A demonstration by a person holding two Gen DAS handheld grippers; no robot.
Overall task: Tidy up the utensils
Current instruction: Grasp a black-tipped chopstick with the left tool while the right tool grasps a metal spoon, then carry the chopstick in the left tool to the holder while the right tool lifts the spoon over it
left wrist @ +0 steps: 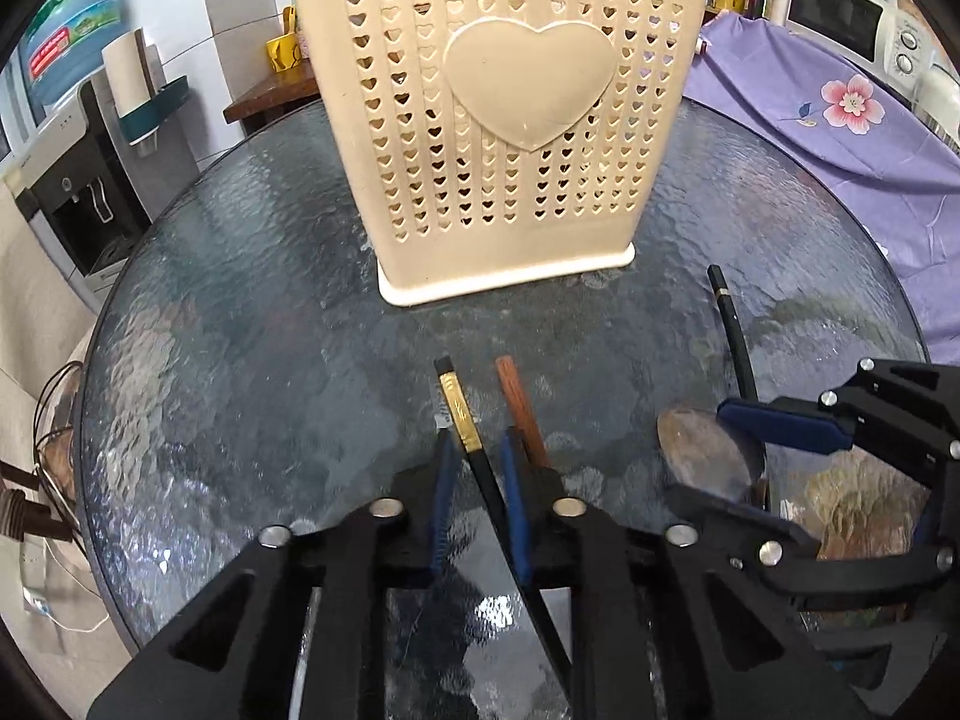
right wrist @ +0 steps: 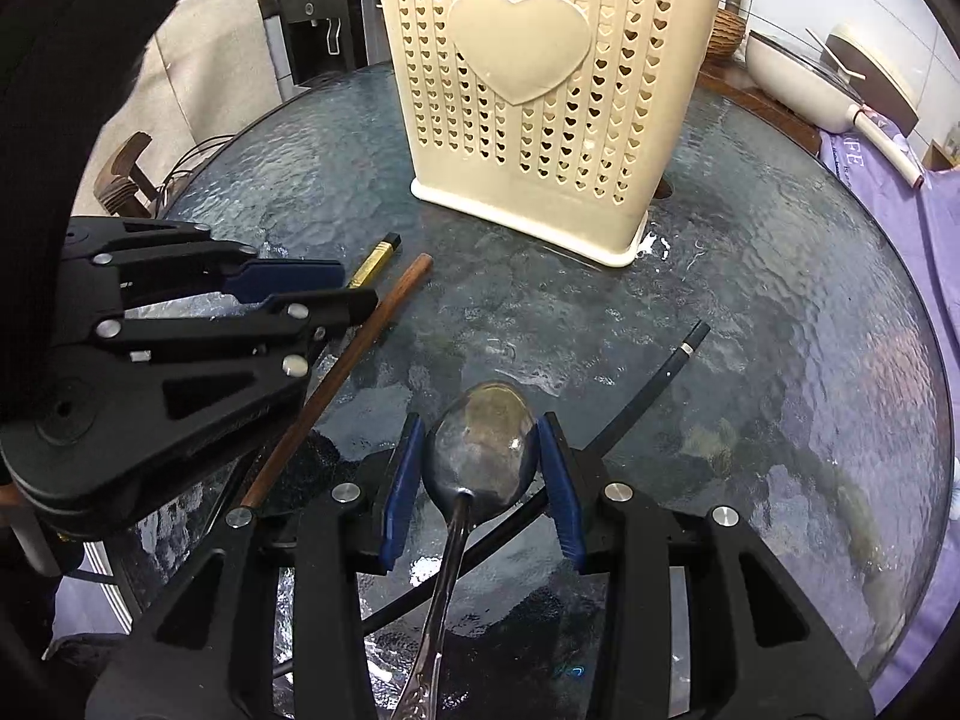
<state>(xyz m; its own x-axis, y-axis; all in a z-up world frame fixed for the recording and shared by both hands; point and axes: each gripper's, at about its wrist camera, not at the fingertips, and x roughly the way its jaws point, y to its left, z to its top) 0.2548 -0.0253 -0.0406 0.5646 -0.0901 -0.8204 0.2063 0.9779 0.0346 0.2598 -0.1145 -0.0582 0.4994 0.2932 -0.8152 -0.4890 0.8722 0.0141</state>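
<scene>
A cream utensil holder with heart-shaped holes stands at the far side of the round glass table; it also shows in the right wrist view. My left gripper straddles a black chopstick with a gold band, its jaws a little apart around it. A brown wooden chopstick lies just right of it. My right gripper has its blue pads against both sides of a metal spoon bowl. Another black chopstick lies under the spoon.
A purple flowered cloth covers furniture to the right, with a microwave behind. A water dispenser stands left of the table. A white pan sits at the back right.
</scene>
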